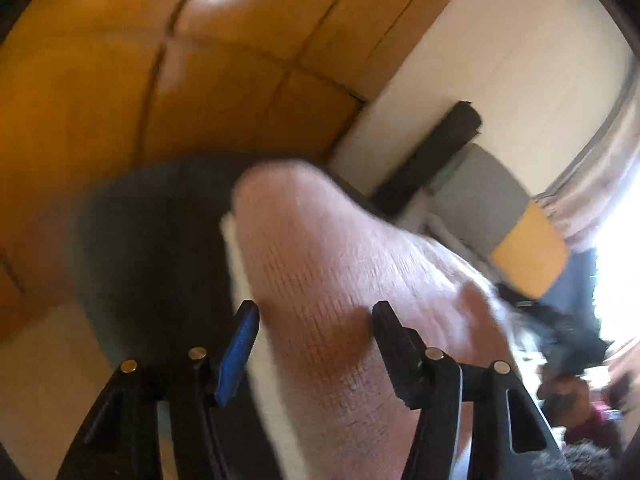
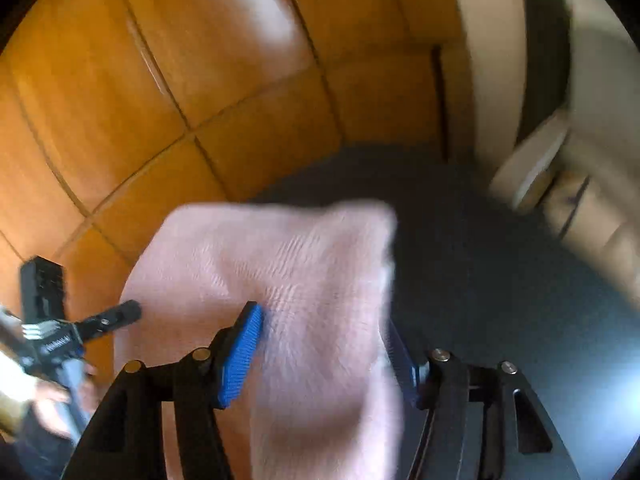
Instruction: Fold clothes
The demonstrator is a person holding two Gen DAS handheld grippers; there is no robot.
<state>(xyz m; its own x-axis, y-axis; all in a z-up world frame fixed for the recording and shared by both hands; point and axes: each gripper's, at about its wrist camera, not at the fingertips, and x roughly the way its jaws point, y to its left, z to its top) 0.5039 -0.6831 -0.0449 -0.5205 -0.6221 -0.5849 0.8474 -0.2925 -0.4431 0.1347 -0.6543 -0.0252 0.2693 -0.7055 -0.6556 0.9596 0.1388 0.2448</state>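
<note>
A pink ribbed knit garment (image 1: 340, 280) lies folded over a dark round table (image 1: 152, 240). Its near part runs between the fingers of my left gripper (image 1: 314, 316), which stands open; the pads are wide apart and do not pinch the cloth. In the right wrist view the same pink garment (image 2: 304, 272) fills the gap of my right gripper (image 2: 324, 344), also open, and covers part of its right finger. The left gripper (image 2: 86, 296) shows at the cloth's left edge, with a person's hand behind it. Both views are blurred.
Orange-brown wooden panels (image 2: 180, 80) lie beyond the dark table (image 2: 500, 280). A cream wall with a black bar (image 1: 436, 152) and a grey and yellow seat (image 1: 516, 232) are at the right. Cardboard-coloured boxes (image 2: 560, 184) stand past the table's far right edge.
</note>
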